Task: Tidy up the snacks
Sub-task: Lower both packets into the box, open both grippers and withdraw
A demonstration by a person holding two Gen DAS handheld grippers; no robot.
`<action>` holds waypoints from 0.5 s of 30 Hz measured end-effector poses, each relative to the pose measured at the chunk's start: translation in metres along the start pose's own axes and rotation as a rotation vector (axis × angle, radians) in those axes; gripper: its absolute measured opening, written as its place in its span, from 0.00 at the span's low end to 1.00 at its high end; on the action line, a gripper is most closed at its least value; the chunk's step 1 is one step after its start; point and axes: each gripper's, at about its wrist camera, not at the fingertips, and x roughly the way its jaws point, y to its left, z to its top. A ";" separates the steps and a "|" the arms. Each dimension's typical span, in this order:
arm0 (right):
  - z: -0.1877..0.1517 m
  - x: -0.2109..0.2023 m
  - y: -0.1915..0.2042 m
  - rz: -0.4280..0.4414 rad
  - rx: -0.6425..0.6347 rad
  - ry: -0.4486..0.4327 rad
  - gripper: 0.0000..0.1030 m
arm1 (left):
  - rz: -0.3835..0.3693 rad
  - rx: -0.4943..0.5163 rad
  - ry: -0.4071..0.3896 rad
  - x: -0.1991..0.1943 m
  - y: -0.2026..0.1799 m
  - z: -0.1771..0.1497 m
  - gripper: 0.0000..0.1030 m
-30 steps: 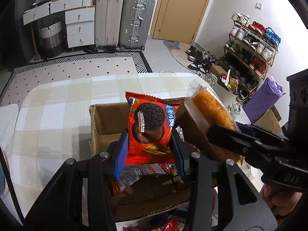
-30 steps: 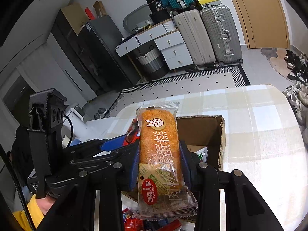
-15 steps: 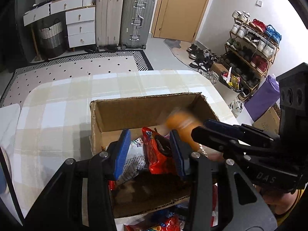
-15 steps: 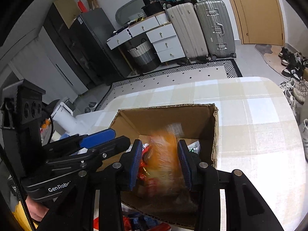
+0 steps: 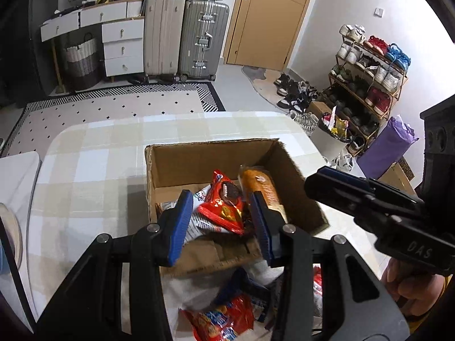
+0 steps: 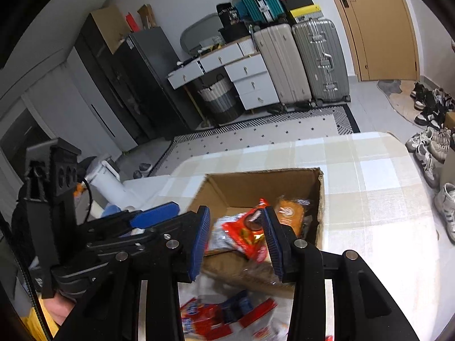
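An open cardboard box (image 5: pixel 204 153) (image 6: pixel 256 182) stands on the checked tablecloth. Inside lie a red Oreo packet (image 5: pixel 224 203) (image 6: pixel 244 234) and an orange cake packet (image 5: pixel 260 184) (image 6: pixel 291 213), on top of other wrapped snacks. My left gripper (image 5: pixel 220 226) is open and empty above the box's near edge. My right gripper (image 6: pixel 237 243) is open and empty just right of it, also above the near edge. More red and blue snack packets (image 5: pixel 219 318) (image 6: pixel 224 315) lie on a white bag in front of the box.
The table (image 5: pixel 93 153) has a rounded far edge. A white chair or cushion (image 5: pixel 17 176) is at its left. Suitcases (image 5: pixel 184 34), drawers, a door and a shoe rack (image 5: pixel 366 76) stand beyond on the floor.
Both grippers opened and dropped their packets into the box: the Oreo packet from the left, the orange cake from the right. Both grippers pulled back slightly toward the near edge.
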 end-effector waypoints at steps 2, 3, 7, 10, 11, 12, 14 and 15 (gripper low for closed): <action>-0.001 -0.016 0.012 0.007 -0.020 -0.021 0.38 | -0.003 0.006 -0.014 -0.017 -0.005 -0.004 0.37; -0.002 -0.023 0.017 0.006 -0.031 -0.029 0.38 | -0.003 0.011 -0.021 -0.025 -0.008 -0.006 0.37; -0.005 -0.053 0.039 0.012 -0.066 -0.063 0.38 | 0.013 0.031 -0.067 -0.064 -0.023 -0.015 0.47; -0.010 -0.080 0.056 0.021 -0.090 -0.099 0.38 | 0.020 0.051 -0.106 -0.093 -0.036 -0.021 0.48; -0.011 -0.088 0.061 0.027 -0.098 -0.109 0.38 | 0.023 0.056 -0.115 -0.103 -0.040 -0.025 0.48; -0.012 -0.096 0.066 0.032 -0.107 -0.121 0.38 | 0.020 0.060 -0.123 -0.112 -0.043 -0.028 0.48; -0.018 -0.114 0.078 0.036 -0.129 -0.147 0.40 | 0.022 0.071 -0.138 -0.130 -0.052 -0.033 0.49; -0.021 -0.122 0.083 0.038 -0.135 -0.162 0.41 | 0.023 0.079 -0.150 -0.142 -0.056 -0.037 0.51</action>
